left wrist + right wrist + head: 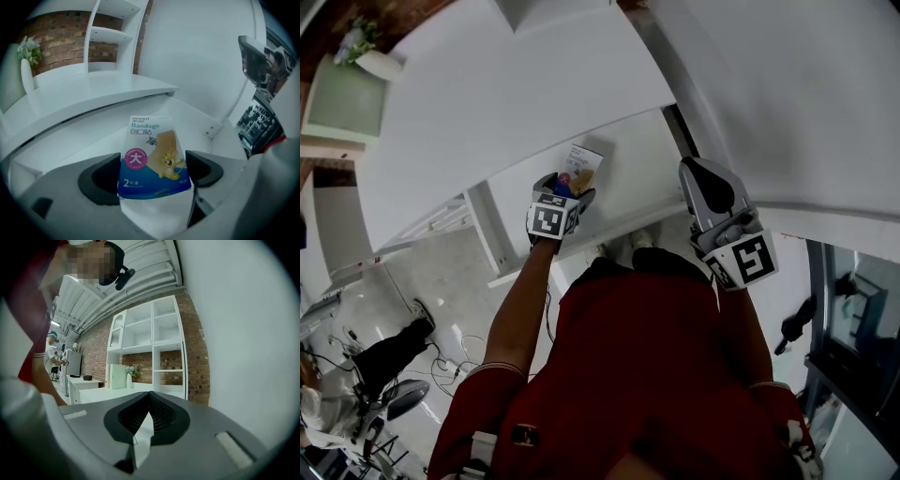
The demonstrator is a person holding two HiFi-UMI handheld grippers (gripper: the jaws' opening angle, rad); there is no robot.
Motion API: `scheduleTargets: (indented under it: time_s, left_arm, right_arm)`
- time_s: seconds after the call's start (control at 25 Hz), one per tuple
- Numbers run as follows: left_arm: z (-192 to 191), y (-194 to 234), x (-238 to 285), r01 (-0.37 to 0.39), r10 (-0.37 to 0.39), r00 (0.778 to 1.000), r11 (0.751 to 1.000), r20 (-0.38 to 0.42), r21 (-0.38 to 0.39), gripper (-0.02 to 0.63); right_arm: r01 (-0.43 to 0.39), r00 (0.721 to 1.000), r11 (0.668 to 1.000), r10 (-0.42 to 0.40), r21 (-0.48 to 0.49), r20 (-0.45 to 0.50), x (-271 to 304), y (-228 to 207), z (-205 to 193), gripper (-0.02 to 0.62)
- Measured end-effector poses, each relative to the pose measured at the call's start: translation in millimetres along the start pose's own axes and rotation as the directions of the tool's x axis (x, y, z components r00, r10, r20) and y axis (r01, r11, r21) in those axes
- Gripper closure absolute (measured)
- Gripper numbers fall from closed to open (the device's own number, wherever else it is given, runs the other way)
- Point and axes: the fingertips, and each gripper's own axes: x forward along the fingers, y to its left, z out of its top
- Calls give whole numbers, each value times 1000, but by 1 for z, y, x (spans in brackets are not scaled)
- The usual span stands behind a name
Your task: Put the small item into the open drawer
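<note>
Holding a bandage packet [152, 157], left gripper [152, 174] hangs above the drawer [84, 140].

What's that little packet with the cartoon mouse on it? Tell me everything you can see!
The bandage packet is small and flat, white at the top and blue at the bottom. It is printed with "Bandage", a pink circle, a cartoon mouse and a tan plaster. It looks like thin card or paper. The left hand-held gripper holds it between both jaws, over the open white drawer.
</note>
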Motion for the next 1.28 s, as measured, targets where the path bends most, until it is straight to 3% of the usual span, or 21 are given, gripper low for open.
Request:
scheduleTargets:
  time_s: [0.52,0.84,1.12,1.28]
  left_arm:
    - [-12,16,48,-92,89,990,995,-111,-24,172]
    - [-14,15,57,-128,126,983,992,-133,-14,166]
    - [-9,11,53,-140,139,984,990,-110,2,135]
    - [8,11,32,-155,155,987,988,-42,-2,137]
  right_arm:
    - [17,1000,1000,-16,24,-14,2,-13,-11,584]
    - [28,999,999,-27,28,-28,-9,-20,-16,584]
    - [-7,1000,1000,7,25,-19,-11,-17,-14,584]
    - [-38,999,999,38,30,-17,-5,-13,-15,584]
